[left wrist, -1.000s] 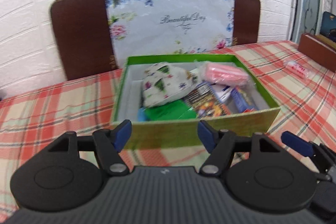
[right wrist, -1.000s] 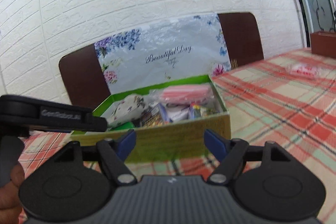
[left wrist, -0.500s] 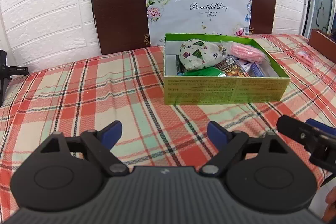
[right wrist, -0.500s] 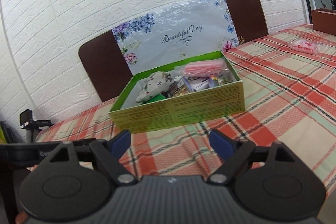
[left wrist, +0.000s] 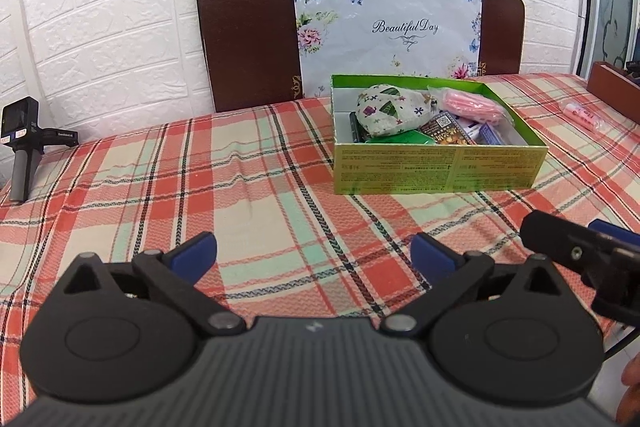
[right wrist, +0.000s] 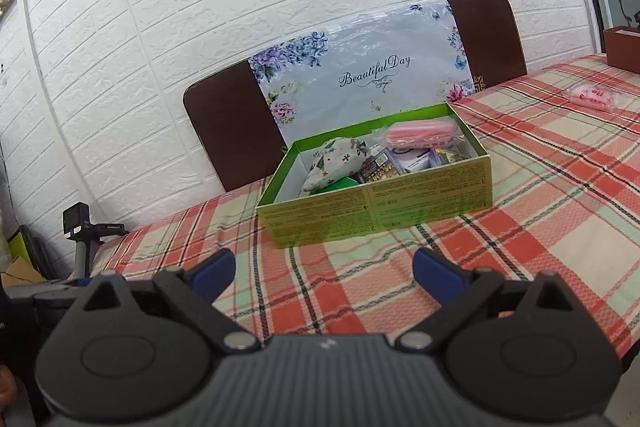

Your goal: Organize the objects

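Green cardboard box (left wrist: 436, 167), open-topped, standing on the plaid-covered desk (left wrist: 240, 187) at right of centre in the left wrist view and at centre in the right wrist view; its near long wall carries printed text. Contents, packed close and partly overlapping: a floral cloth pouch (left wrist: 390, 111) at the left end, a clear bag of pink items (left wrist: 472, 103) at the back right, a flat green packet (left wrist: 404, 139) under the pouch, and several small printed packets (left wrist: 448, 129) toward the right. One item outstanding: a pink wrapped packet (right wrist: 592, 97) lying loose on the cloth at the right edge of the frame, well apart from the box. Behind the box, a floral printed board (left wrist: 388, 35) leans on a dark brown panel (left wrist: 248, 43) against the white brick wall. A small camera on a stand (left wrist: 20, 147) sits at the far left. Left gripper (left wrist: 314, 253): jaws have just been opening, now spread wide with nothing between them. Right gripper (right wrist: 324, 271): likewise just opened, wide and empty; its tip also shows at the right edge of the left wrist view. Handling, as judged: the loose packet looks light, soft and crinkly in a slick film, likely to slide, so take it across its narrow middle with a gentle squeeze. The box looks light, its thin walls liable to flex; hold it by both short ends rather than by one wall.
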Motion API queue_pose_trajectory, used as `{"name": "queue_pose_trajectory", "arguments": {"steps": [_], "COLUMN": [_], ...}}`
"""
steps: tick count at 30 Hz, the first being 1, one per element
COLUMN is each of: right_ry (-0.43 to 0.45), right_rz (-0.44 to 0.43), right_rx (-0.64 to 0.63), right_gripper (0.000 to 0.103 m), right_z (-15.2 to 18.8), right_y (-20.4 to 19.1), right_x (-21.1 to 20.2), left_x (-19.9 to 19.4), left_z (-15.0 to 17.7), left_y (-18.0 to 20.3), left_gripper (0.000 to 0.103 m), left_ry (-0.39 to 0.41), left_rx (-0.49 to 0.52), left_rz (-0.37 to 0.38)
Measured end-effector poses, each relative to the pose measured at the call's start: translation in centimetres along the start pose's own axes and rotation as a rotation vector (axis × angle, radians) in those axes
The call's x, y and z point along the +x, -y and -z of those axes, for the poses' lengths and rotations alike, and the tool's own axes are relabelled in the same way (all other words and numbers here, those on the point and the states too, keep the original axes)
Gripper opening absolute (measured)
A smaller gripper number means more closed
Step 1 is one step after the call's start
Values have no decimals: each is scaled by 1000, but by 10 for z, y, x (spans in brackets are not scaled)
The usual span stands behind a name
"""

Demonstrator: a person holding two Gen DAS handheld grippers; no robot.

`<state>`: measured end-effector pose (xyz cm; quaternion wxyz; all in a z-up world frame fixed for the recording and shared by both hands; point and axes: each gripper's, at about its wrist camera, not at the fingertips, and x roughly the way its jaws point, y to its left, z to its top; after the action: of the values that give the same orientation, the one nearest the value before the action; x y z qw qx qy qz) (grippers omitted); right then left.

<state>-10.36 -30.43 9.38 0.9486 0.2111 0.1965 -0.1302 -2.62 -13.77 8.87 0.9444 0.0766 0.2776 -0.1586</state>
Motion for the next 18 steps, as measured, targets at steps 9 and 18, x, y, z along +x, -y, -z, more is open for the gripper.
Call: {"name": "queue_pose_trajectory", "arguments": {"steps": [9, 18], "right_ry": [16, 16], "right_rz": [9, 10], "right_rx": [15, 35], "right_gripper": [99, 99], "right_z": [2, 3], "right_y": [1, 4], "right_x": [-2, -2], "left_x": [-3, -1], "left_z": [1, 4], "left_y": [-2, 1], "left_gripper": [103, 103], "left_ry": [1, -11], "left_rx": [-6, 13], "left_rz": [-9, -33]}}
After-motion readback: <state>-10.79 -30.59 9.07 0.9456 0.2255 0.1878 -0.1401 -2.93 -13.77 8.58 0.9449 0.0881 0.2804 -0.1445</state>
